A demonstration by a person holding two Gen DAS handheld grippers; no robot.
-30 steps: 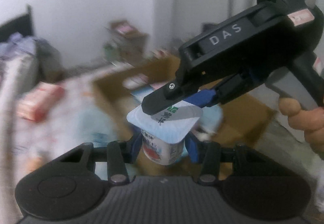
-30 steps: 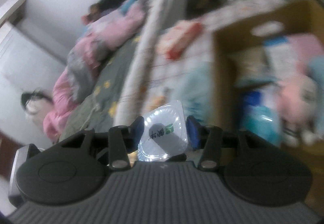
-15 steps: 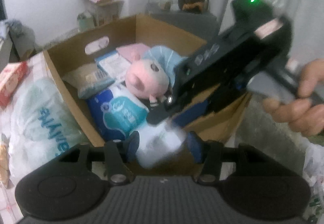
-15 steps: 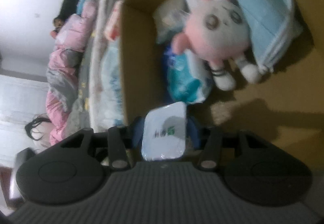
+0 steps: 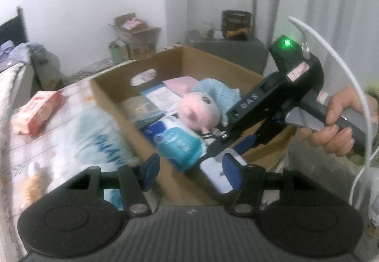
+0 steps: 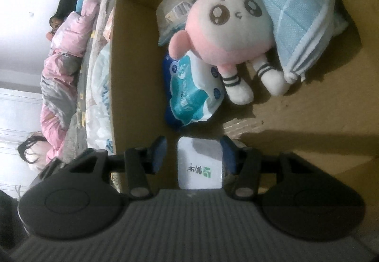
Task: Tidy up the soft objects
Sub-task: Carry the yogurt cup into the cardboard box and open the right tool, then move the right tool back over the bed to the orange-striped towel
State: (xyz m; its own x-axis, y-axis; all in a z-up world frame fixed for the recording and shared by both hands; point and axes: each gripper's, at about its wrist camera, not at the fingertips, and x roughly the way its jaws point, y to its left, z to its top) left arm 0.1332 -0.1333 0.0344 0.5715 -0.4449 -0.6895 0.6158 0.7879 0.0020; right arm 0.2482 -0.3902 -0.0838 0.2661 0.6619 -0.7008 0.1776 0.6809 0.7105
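A white yogurt cup [image 6: 200, 162] with green print on its lid sits low in the cardboard box [image 6: 132, 72]. It lies between the jaws of my right gripper [image 6: 193, 153]. It rests against the right pad, and a gap separates it from the left pad. My left gripper [image 5: 191, 168] hovers over the box's near wall [image 5: 113, 105], its jaws opening with nothing pressed between them. The cup [image 5: 214, 175] lies just beyond them, by the right finger. A pink plush [image 6: 227, 32], a blue cloth [image 6: 296, 13] and a tissue pack [image 6: 191, 89] lie in the box.
A hand [image 5: 336, 129] holds the right gripper's handle over the box. A white bag with teal print [image 5: 94, 139] and a pink-red carton [image 5: 38, 113] lie left of the box. Behind are a grey cabinet [image 5: 232, 53] and a bed with a pink quilt [image 6: 61, 53].
Both grippers came down to the box with the cup. The left jaws spread and let the cup go. The right jaws have widened, leaving a gap on the cup's left side.
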